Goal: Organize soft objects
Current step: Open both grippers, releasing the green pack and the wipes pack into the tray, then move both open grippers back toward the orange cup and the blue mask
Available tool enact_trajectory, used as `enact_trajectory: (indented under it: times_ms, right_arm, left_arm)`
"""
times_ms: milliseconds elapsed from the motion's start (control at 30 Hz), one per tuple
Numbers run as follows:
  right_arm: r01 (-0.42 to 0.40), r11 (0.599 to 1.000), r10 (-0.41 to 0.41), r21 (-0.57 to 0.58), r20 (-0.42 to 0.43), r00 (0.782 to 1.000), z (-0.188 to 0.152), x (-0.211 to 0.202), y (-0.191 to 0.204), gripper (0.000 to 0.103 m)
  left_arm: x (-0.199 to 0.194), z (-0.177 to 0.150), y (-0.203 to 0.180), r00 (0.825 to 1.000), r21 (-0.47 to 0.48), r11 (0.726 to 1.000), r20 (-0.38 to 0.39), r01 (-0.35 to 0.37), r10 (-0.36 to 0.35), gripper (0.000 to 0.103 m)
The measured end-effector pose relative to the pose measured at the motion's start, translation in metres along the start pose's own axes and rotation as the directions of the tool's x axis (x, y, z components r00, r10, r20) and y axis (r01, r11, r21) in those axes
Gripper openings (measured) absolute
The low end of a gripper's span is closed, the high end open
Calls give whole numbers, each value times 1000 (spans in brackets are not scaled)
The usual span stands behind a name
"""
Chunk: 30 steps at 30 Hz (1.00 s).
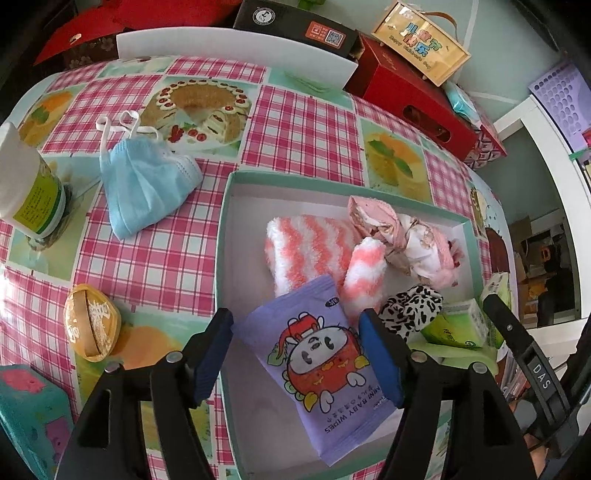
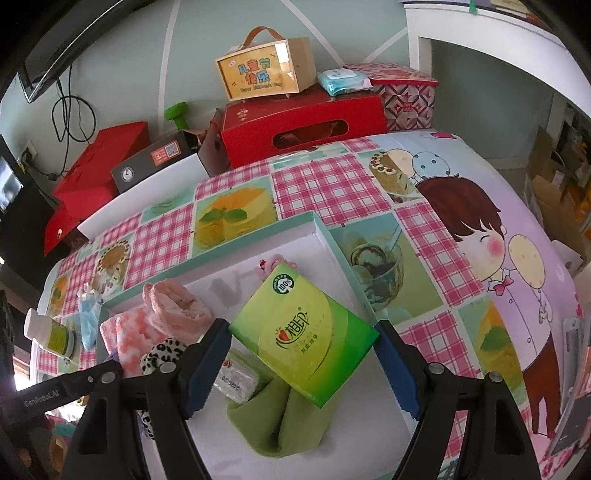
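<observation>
A shallow white tray with a teal rim [image 1: 225, 206] holds a pink-striped fluffy sock [image 1: 306, 247], a pink cloth bundle [image 1: 413, 240] and a leopard scrunchie [image 1: 410, 310]. My left gripper [image 1: 295, 354] is shut on a purple baby wipes pack [image 1: 317, 369], held over the tray's near side. My right gripper [image 2: 303, 354] is shut on a green tissue pack [image 2: 306, 332] above the tray [image 2: 321, 229], over a green cloth [image 2: 280, 417]. A blue face mask [image 1: 144, 184] and a yellow pouch [image 1: 90, 326] lie on the tablecloth left of the tray.
A white bottle [image 1: 29, 184] stands at the left edge. A teal box [image 1: 29, 417] sits at the near left. Red boxes [image 1: 410, 96], a black box [image 1: 295, 22] and a gold carry box [image 2: 266, 70] line the far side. A wrapped packet [image 2: 240, 380] lies in the tray.
</observation>
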State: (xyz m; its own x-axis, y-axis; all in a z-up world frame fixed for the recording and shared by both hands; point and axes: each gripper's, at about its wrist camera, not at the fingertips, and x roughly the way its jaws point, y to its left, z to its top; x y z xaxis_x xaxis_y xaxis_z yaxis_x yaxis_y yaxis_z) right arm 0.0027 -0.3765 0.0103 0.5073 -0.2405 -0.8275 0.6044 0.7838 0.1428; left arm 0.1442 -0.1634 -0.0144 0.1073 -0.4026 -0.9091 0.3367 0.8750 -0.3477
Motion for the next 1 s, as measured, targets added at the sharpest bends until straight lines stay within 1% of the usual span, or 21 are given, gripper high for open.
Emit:
enact_trajectory:
  times_ms: [200,267,300,533,667,767,800,833,900,933,1000]
  right_arm:
    - [6,1000,-6,-3,9,1000,1,-4,1,86]
    - [8,1000,-8,-3,14,1000,1,-6,1,87]
    - [10,1000,-10,-3,17,1000,1,-7,1,87]
    - [10,1000,-10,-11,32,999,3,-13,3,87]
    - [13,1000,-12,-15,40,999,3,-16,5,87]
    - [13,1000,-12,-20,45,999,4,-17,6,88]
    - [14,1000,-13,-23,46,999,4,-18,7,88]
    - [15,1000,-14,-26,48,999,4,-18,7,94]
    - [31,999,-29,-32,62,998,3,-19,8,103]
    - [40,999,-38,-35,70,997,4,-19,9,103]
    - [51,998,-49,-36,73,996,4,-20,9,103]
  left_arm:
    - [-8,0,1,1000,-1,1000,20,-2,2,72]
    - [-13,0,3,999,-4,1000,33,-4,4,78]
    - [-15,0,4,999,-6,1000,40,-5,5,79]
    - [-28,1,11,997,-29,1000,77,2,1,79]
    - [-34,4,14,994,-40,999,104,-15,19,79]
    - [-37,5,18,991,-46,998,123,-40,46,79]
    - [-37,6,19,990,-48,998,127,-51,56,79]
    - [-38,7,21,989,-53,997,129,-61,68,79]
    - [-37,8,25,987,-70,994,133,-82,91,85]
    - [-36,9,27,985,-77,993,138,-93,103,91]
    - [-37,10,31,982,-86,991,147,-104,116,91]
